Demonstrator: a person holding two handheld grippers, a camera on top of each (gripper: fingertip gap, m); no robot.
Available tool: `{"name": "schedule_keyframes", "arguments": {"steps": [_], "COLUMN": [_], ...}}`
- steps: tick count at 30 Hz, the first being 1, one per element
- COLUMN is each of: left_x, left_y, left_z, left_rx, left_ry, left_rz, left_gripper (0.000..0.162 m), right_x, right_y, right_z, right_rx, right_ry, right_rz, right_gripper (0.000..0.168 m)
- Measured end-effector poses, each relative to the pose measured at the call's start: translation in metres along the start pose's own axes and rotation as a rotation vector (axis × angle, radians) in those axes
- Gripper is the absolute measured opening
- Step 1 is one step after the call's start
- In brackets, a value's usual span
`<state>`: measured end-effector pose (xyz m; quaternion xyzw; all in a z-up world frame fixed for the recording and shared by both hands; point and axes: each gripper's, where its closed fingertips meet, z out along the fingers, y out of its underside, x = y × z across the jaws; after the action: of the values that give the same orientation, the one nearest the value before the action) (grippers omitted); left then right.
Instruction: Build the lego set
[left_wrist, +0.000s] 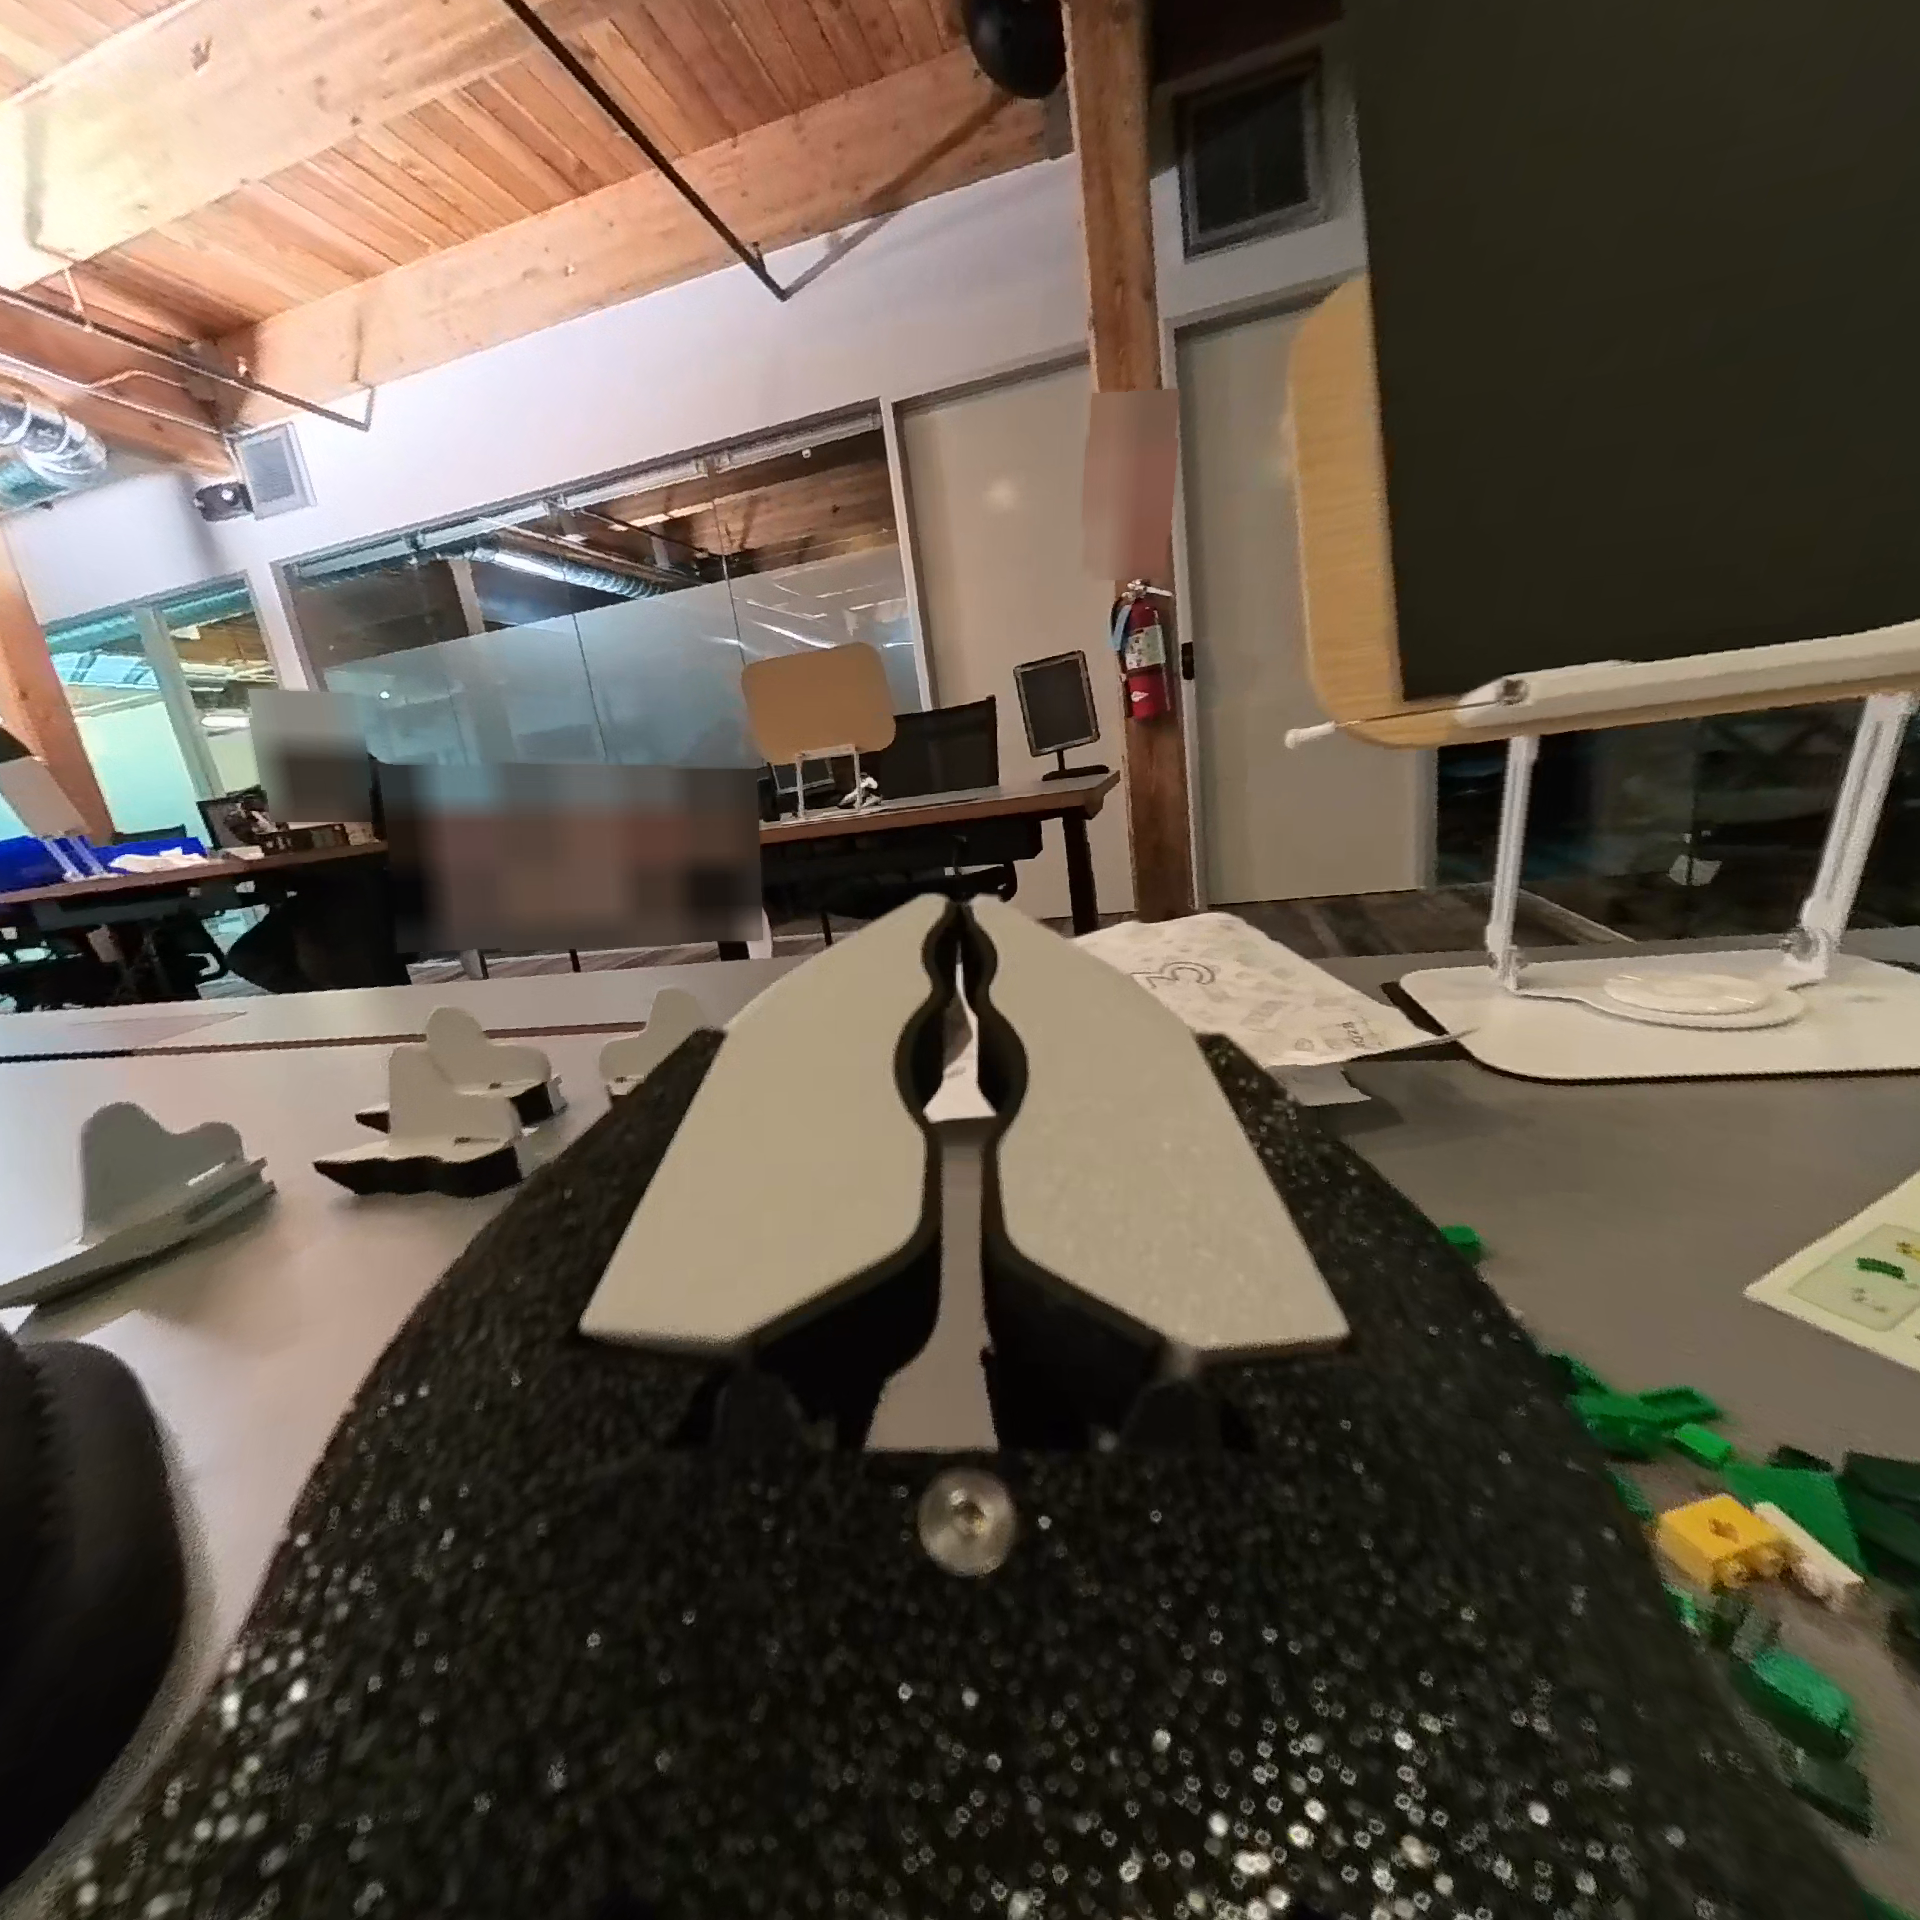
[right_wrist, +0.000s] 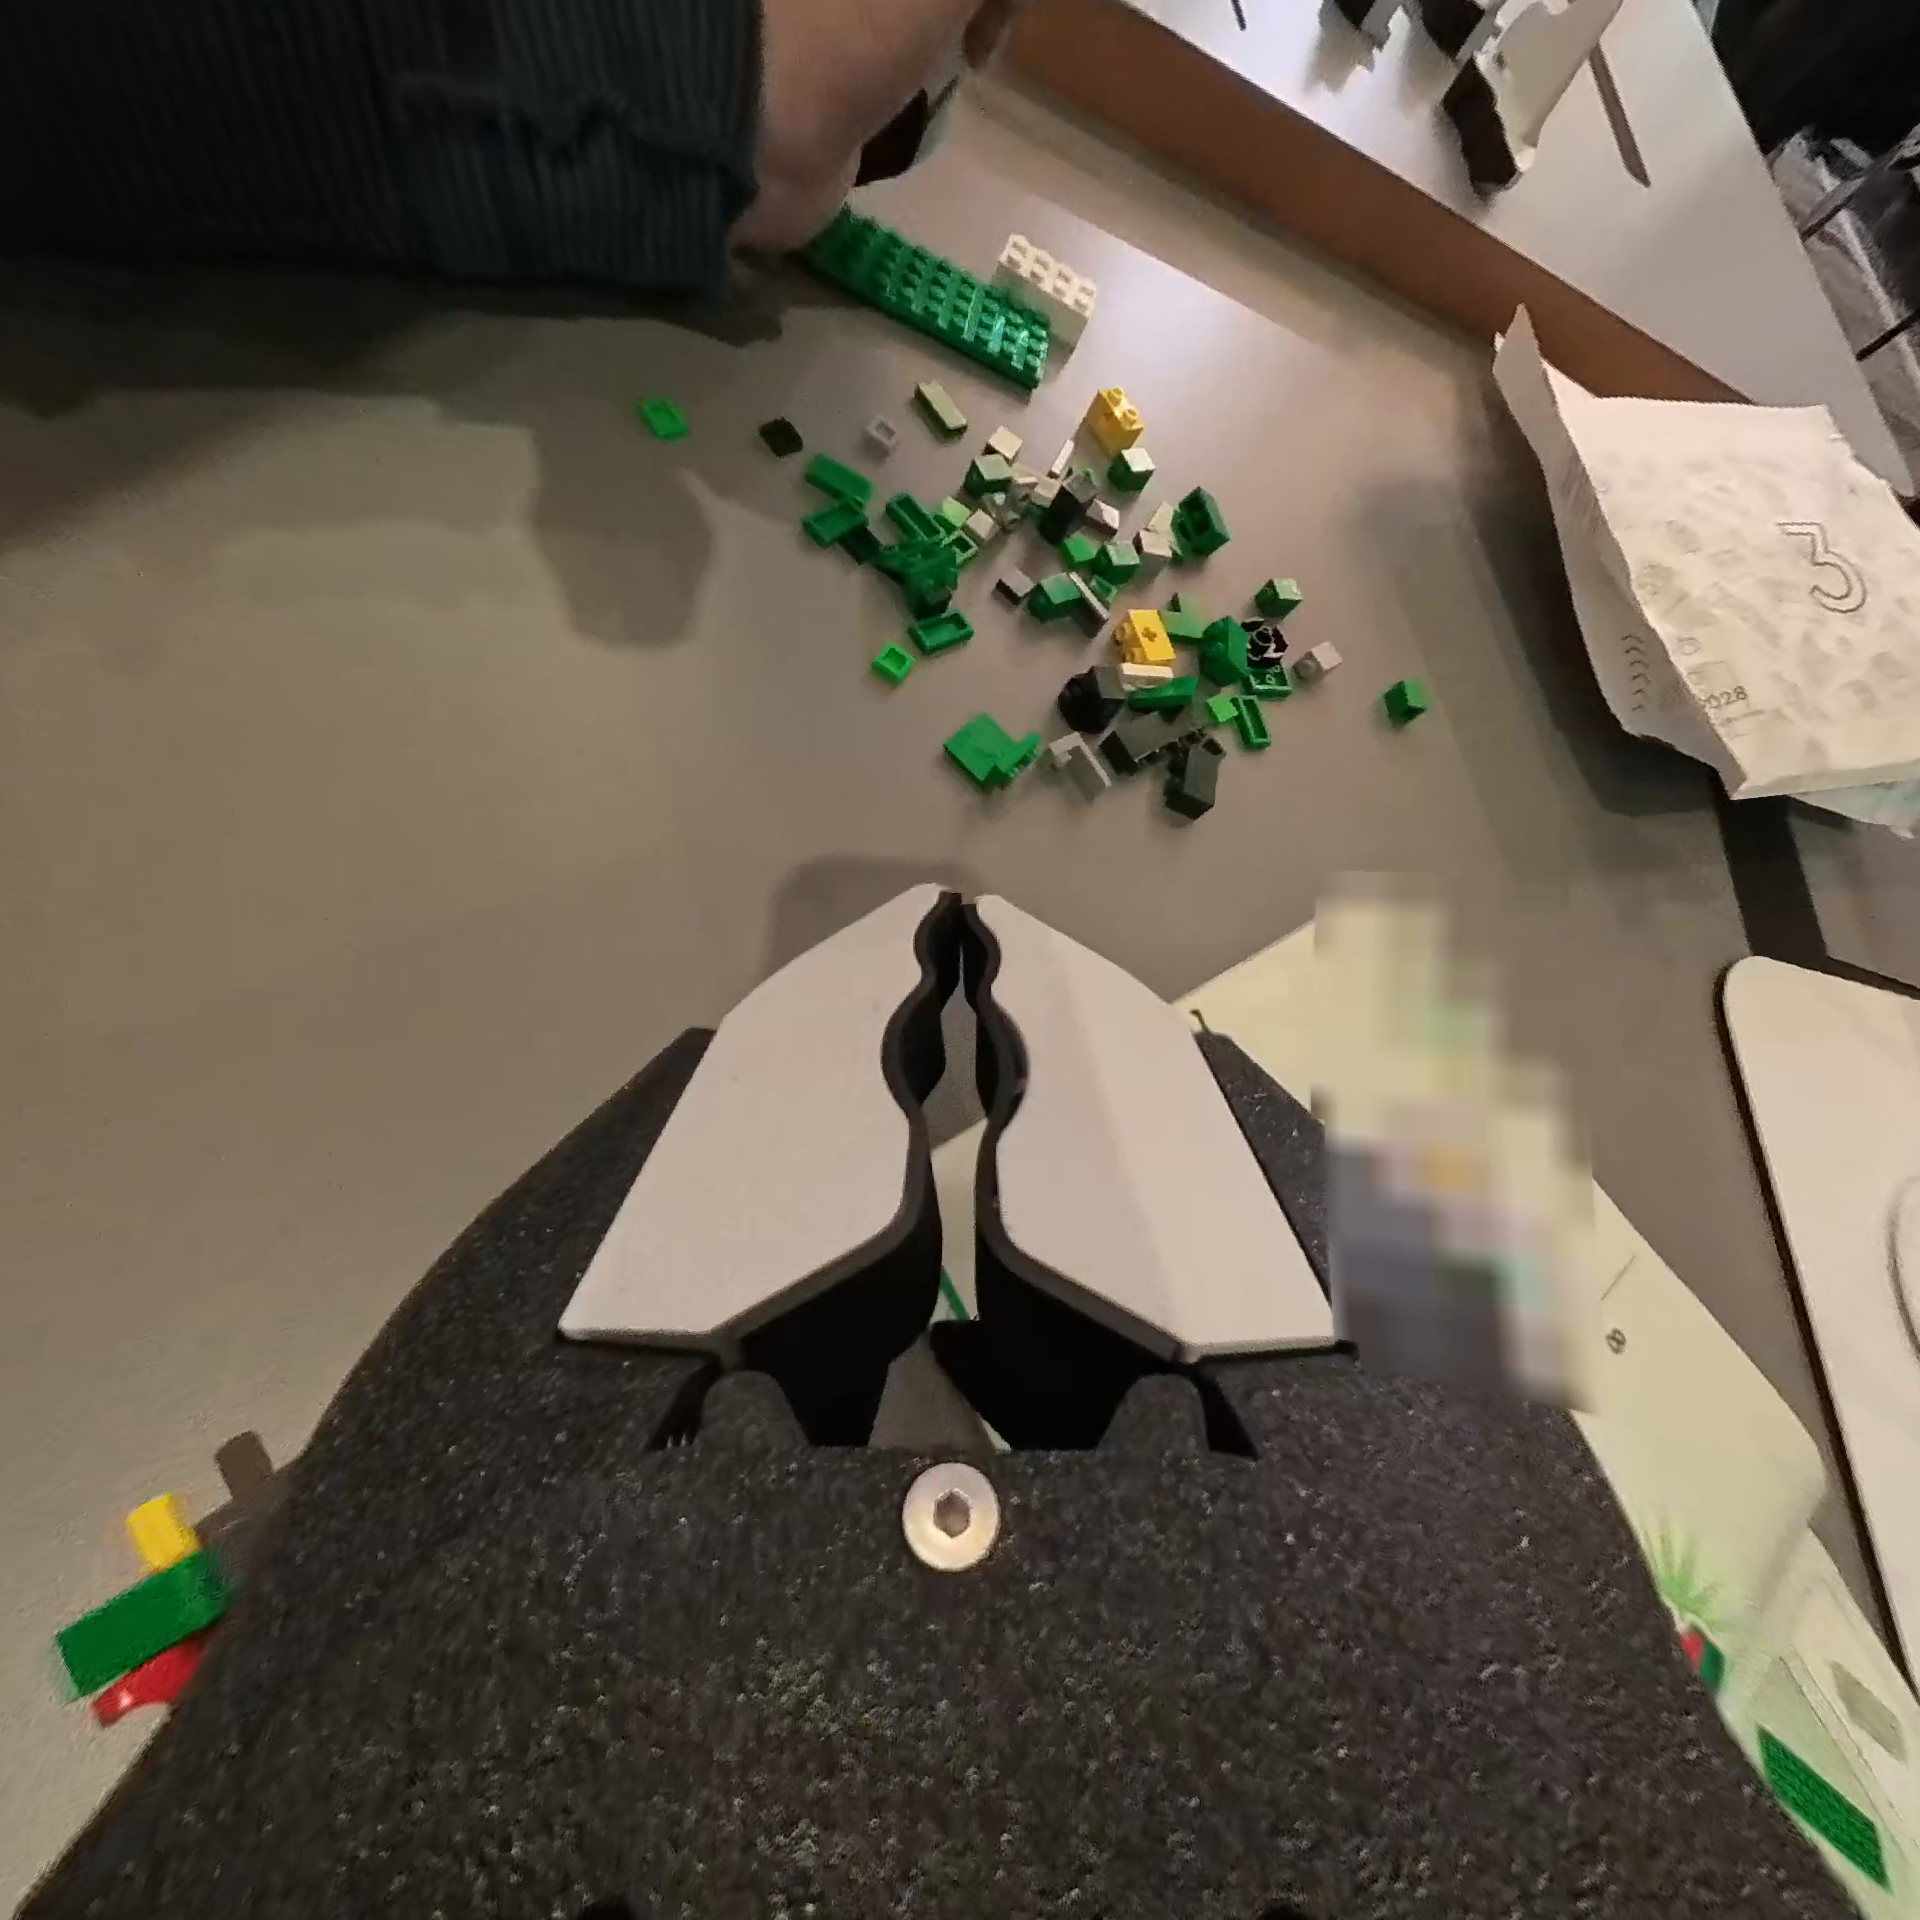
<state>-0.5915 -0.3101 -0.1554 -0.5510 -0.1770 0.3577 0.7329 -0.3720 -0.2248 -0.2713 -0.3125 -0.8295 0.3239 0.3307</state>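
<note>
— What's around you?

— An office with a wooden plank ceiling and glass partitions behind a grey counter (left_wrist: 1558, 1174). On the counter's far part stands a white stand (left_wrist: 1621, 997) carrying a dark panel, with a crumpled paper bag (left_wrist: 1278, 997) just beside its base. Toward the left edge lie several spare grey finger pieces (left_wrist: 457, 1132).

— And your left gripper?

— My left gripper (left_wrist: 961, 925) is raised over the counter, pointing out toward the room. Its jaws are closed tip to tip, with nothing between them.

— The right one?

— My right gripper (right_wrist: 958, 906) looks down at the counter. Its jaws are pressed together too, and empty. An instruction booklet (right_wrist: 1247, 987) lies under and to the right of it, part of it blurred.

— Where are the lego parts?

— A loose pile of lego pieces (right_wrist: 1091, 582) is spread over the middle of the counter, ahead of my right gripper: mostly green, with grey, black and two yellow bricks among them. Beyond the pile lies a green studded plate (right_wrist: 935, 301) with a white brick (right_wrist: 1049, 281) touching its far side. A person's hand (right_wrist: 831, 135) in a dark sleeve rests at the end of that plate. Near me, on the left, stands a small build (right_wrist: 135, 1631) of green, yellow and red parts, well apart from the pile.
</note>
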Motion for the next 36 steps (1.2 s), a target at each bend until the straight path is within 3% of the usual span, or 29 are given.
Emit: {"name": "schedule_keyframes", "arguments": {"steps": [8, 16, 19, 24, 36], "left_x": [-0.004, 0.000, -0.002, -0.002, 0.003], "left_y": [0.000, 0.000, 0.000, -0.002, -0.003], "left_z": [-0.001, 0.000, 0.000, 0.000, 0.002], "left_rx": [0.003, 0.001, 0.001, 0.007, 0.005], "left_ry": [-0.010, 0.000, -0.003, 0.001, 0.018], "left_rz": [-0.015, 0.001, -0.013, -0.013, -0.001], "left_gripper": [0.000, 0.000, 0.000, 0.000, 0.000], "right_x": [0.002, 0.037, 0.048, 0.046, 0.022], "right_y": [-0.004, -0.029, -0.029, -0.027, -0.021], "right_z": [0.004, 0.044, 0.057, 0.076, 0.084], "right_rx": [0.001, -0.151, -0.230, -0.272, -0.305], "right_ry": [-0.044, -0.143, -0.168, -0.251, -0.316], "right_rz": [0.043, -0.042, 0.047, 0.092, 0.099], "right_gripper": [0.000, 0.006, 0.002, 0.014, 0.011]}}
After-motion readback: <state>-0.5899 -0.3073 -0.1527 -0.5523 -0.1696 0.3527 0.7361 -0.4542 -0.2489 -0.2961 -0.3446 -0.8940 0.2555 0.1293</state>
